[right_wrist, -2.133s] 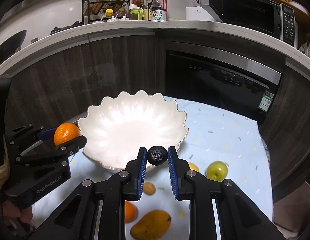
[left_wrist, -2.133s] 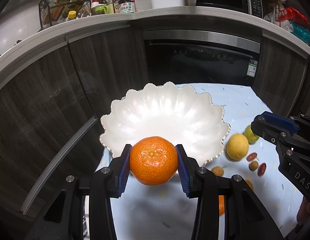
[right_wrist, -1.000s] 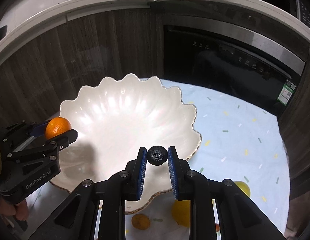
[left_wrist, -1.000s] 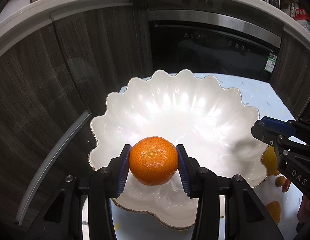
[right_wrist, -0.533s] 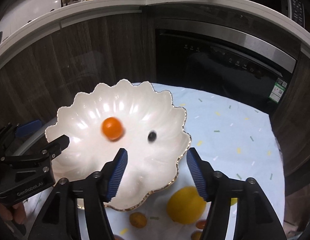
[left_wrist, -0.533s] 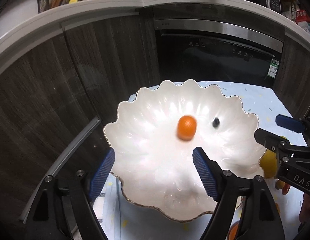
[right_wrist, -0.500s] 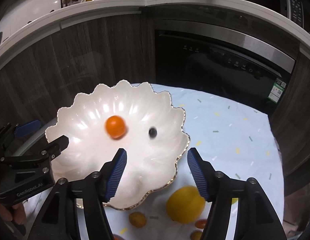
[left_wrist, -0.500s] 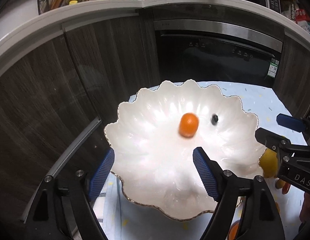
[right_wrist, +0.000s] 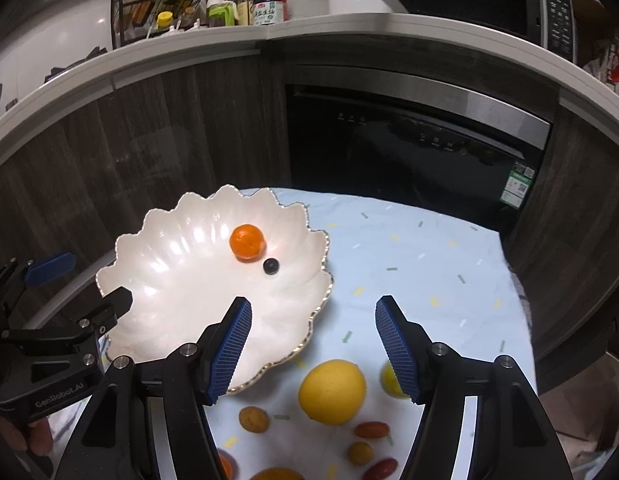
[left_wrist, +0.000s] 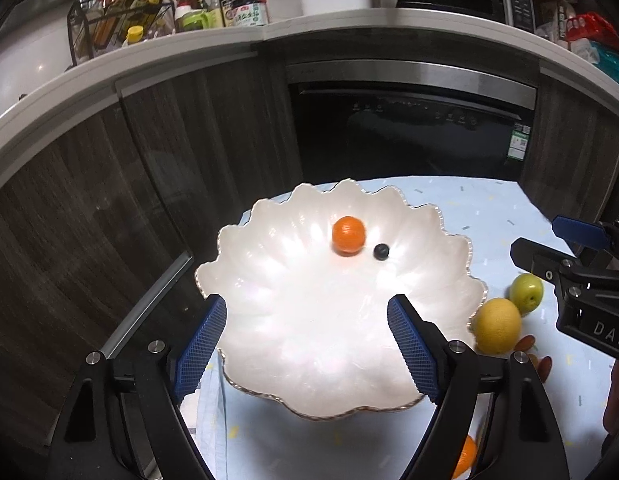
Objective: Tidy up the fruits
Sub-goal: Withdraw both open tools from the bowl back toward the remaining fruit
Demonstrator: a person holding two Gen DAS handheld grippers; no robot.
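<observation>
In the white scalloped bowl (left_wrist: 293,320) sit two fruits: an orange mandarin (left_wrist: 348,235) and a tiny dark round fruit (left_wrist: 381,251) (it may be a blueberry, but it is too small to be sure). The two lie just beside each other, toward the far side of the bowl. The bowl has a thin gold rim and stands on the table (right_wrist: 429,264), which wears a pale blue cloth with little colored flecks.

The left tool (left_wrist: 307,344) hangs over the near edge of the bowl. Its two blue pads are wide apart and nothing is between them. Its jaws have just been opening.

The right tool (right_wrist: 313,344) hangs over the bowl's right edge and the cloth. Its blue pads are also spread apart and hold nothing; its jaws too have only just come open.

More fruit lies on the cloth, outside the bowl. A yellow lemon (right_wrist: 332,391) sits just beside the bowl's rim. A green apple (left_wrist: 526,292) is next to it on the far side. Small red oval fruits (right_wrist: 371,429) and small brown round ones (right_wrist: 254,419) lie nearer the person. Another orange fruit (left_wrist: 465,454) peeks out at the bottom, half hidden by the left tool.
</observation>
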